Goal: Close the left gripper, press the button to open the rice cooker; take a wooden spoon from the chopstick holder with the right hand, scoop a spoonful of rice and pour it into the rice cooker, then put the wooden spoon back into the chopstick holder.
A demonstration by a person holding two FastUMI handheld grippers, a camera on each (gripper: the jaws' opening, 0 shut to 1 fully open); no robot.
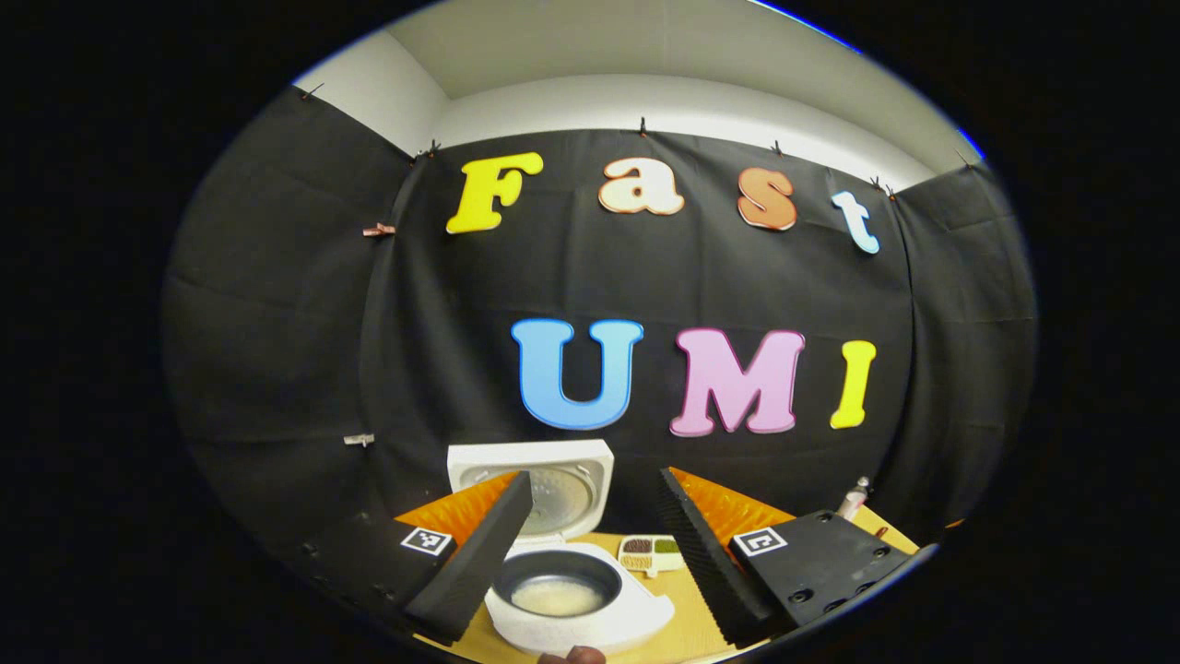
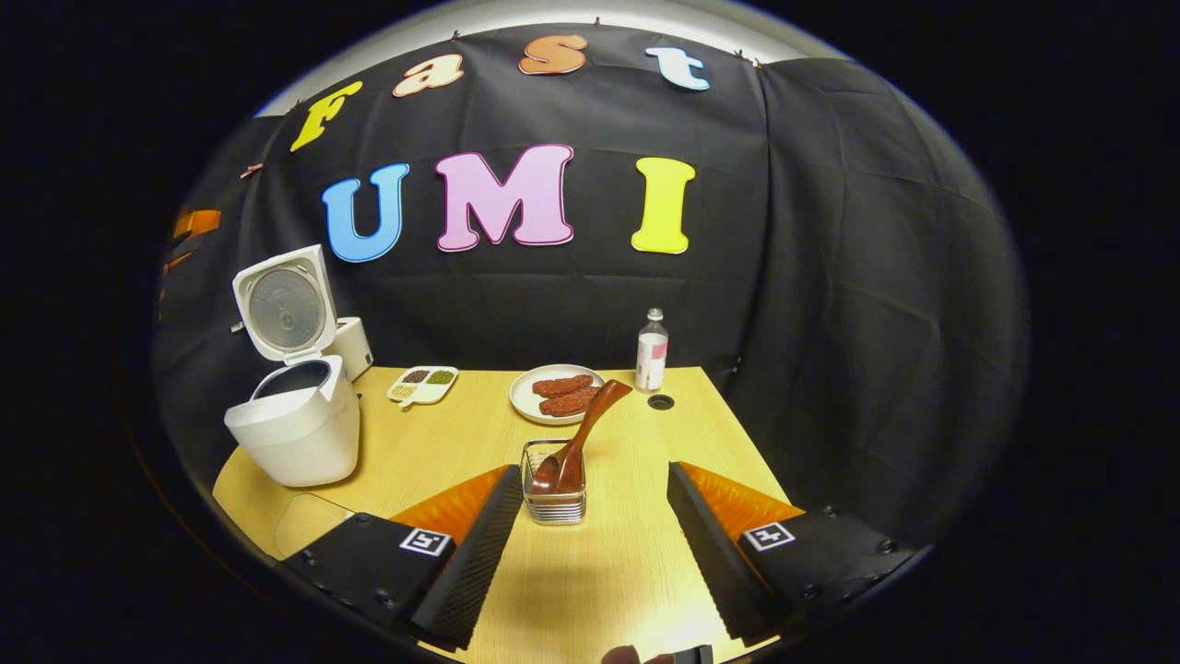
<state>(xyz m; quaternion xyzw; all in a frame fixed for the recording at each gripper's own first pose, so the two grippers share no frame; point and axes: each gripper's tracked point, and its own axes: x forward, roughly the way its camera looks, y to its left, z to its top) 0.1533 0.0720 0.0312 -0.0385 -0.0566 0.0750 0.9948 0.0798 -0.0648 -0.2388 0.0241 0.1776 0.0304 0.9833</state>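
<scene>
Both grippers' jaws spread, gripping nothing. Left gripper (image 1: 590, 544) above cooker (image 1: 576, 604), lid (image 1: 535, 484) up, pot w/ pale contents between fingers. Right gripper (image 2: 590, 544) over table (image 2: 461, 433), just short of holder (image 2: 554, 493); spoon (image 2: 583, 433) standing in it, tilted right. Behind: plate (image 2: 525, 397) w/ reddish pieces, bottle (image 2: 651, 350), divided dish (image 2: 422, 384). Cooker far left in right gripper view, lid raised.

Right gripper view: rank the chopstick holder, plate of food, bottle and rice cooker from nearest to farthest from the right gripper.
1. Chopstick holder, just ahead between the open fingers, wooden spoon leaning in it.
2. Plate of food, mid-table beyond the holder.
3. Bottle, at the table's back edge.
Rice cooker, lid up, far left; too close to call against the plate.
</scene>
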